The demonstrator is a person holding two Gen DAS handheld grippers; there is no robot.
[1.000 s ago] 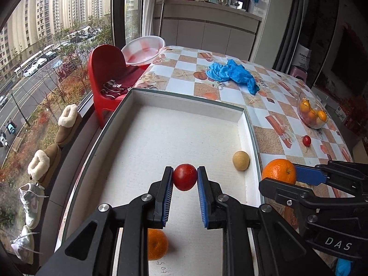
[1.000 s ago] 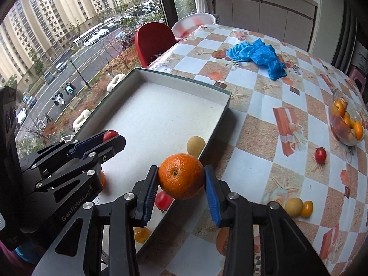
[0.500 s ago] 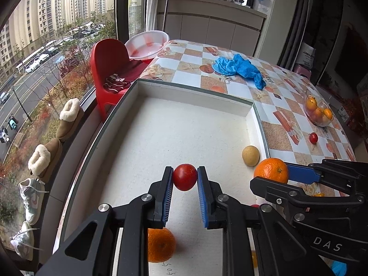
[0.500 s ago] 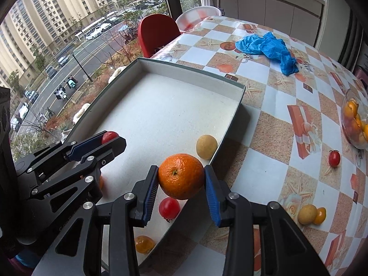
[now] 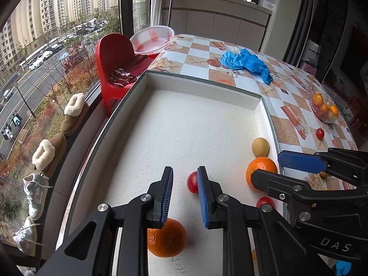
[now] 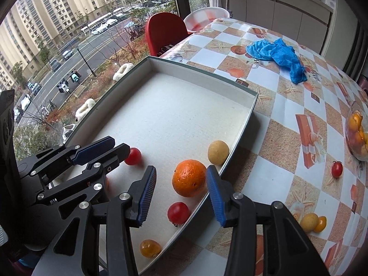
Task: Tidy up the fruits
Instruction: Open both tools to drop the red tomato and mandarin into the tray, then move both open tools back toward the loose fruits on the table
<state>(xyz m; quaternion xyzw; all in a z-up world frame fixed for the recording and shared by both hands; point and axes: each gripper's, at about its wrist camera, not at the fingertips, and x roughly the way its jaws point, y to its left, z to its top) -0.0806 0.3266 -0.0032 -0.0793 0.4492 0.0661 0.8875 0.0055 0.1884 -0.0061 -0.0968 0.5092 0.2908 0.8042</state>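
Two grippers: I see both spread, gripping nothing.
Left gripper [image 5: 185, 194]: parted above tray [image 5: 197, 85]; red tomato [image 5: 192, 182] lies past its tips.
Right gripper [image 6: 181, 192]: wide apart; orange [image 6: 189, 177] rests on the tray floor between its fingers.

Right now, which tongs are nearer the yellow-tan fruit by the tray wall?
Right. The right tongs, open, straddle the orange just short of that fruit; the left tongs sit farther off by a tomato.
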